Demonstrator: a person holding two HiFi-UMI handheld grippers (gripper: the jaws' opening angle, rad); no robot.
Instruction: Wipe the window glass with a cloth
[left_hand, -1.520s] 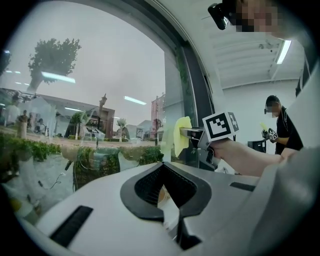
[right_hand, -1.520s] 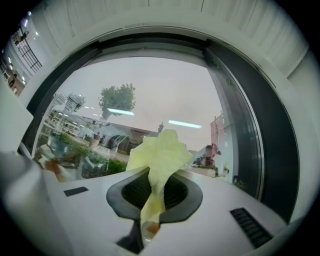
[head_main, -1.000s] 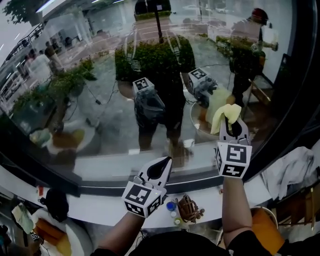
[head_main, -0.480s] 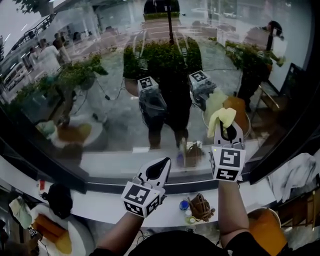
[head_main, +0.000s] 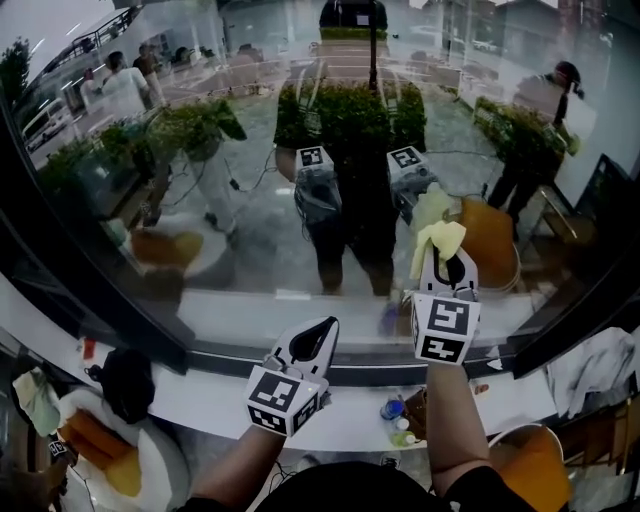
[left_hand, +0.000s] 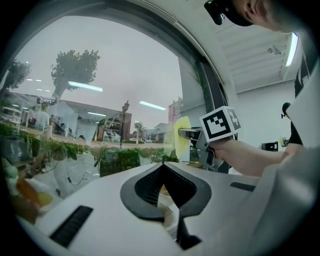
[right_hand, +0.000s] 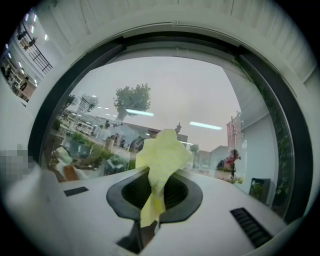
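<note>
Soft daylight is admitted through the glass (head_main: 250, 250), on which strong reflections and streaks of ceiling lights (right_hand: 137, 113) are overlaid, while straight lines are bent by fisheye distortion and all corners are darkened by heavy vignetting.

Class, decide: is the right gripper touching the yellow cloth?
Touching. The right gripper view shows the right gripper with jaws shut on the yellow cloth.

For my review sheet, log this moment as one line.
right gripper: shut on yellow cloth, raised at window glass | left gripper: shut, empty, lower | cloth-glass contact: unclear
</note>
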